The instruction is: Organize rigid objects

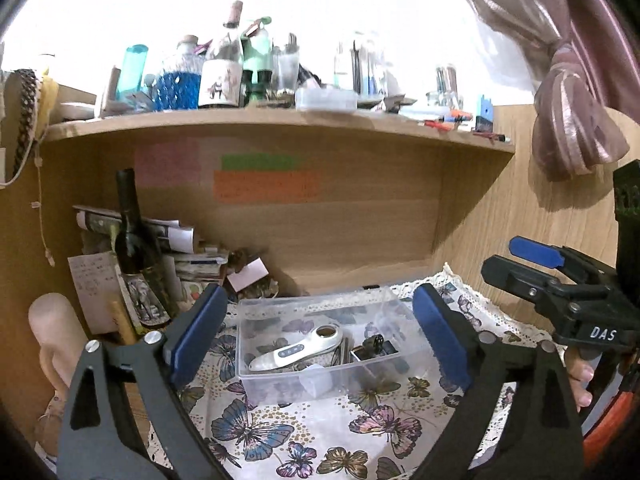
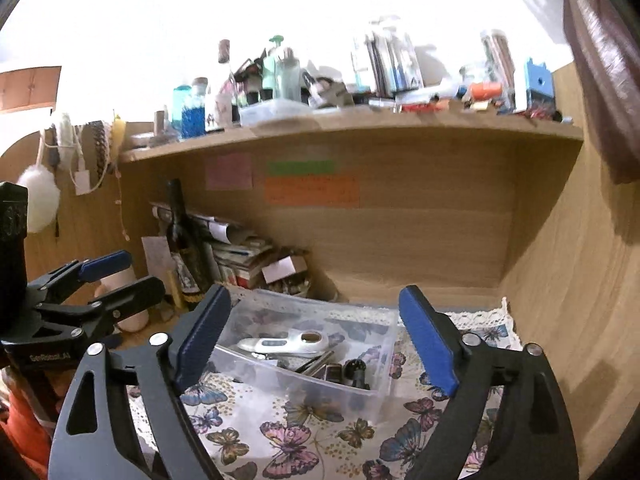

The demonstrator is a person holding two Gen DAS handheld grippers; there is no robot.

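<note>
Wooden desk alcove, cluttered shelf (image 1: 280, 120) overhead with bottles and pens, sticky notes on the back panel. The surface carries a butterfly-print cloth (image 1: 320, 432) with a lace edge.

Clear plastic bin (image 1: 320, 344) sits on the cloth, roughly central, near the back panel. Inside: a white handheld device (image 1: 298, 350) lying flat along the near-left side, plus small dark items (image 1: 374, 346) bunched at the right end. Can't identify those; too small. Looks like the bin is the collection point, so rigid bits are already corralled in it.

Left tool (image 1: 320, 332): jaws spread wide, nothing between the pads, bin visible through the gap but not touched. Right tool (image 2: 316, 340): same, wide apart and empty, bin framed between the fingers. Each tool shows in the other's view, off to the side, above the surface and clear of the bin.

Dark wine bottle (image 1: 134, 236) and stacked papers sit in the left corner, well apart from the bin.

Judgement: both tools empty and off the bin suggests a drop is done. Whether more loose items remain, can't tell; none visible on the cloth.
</note>
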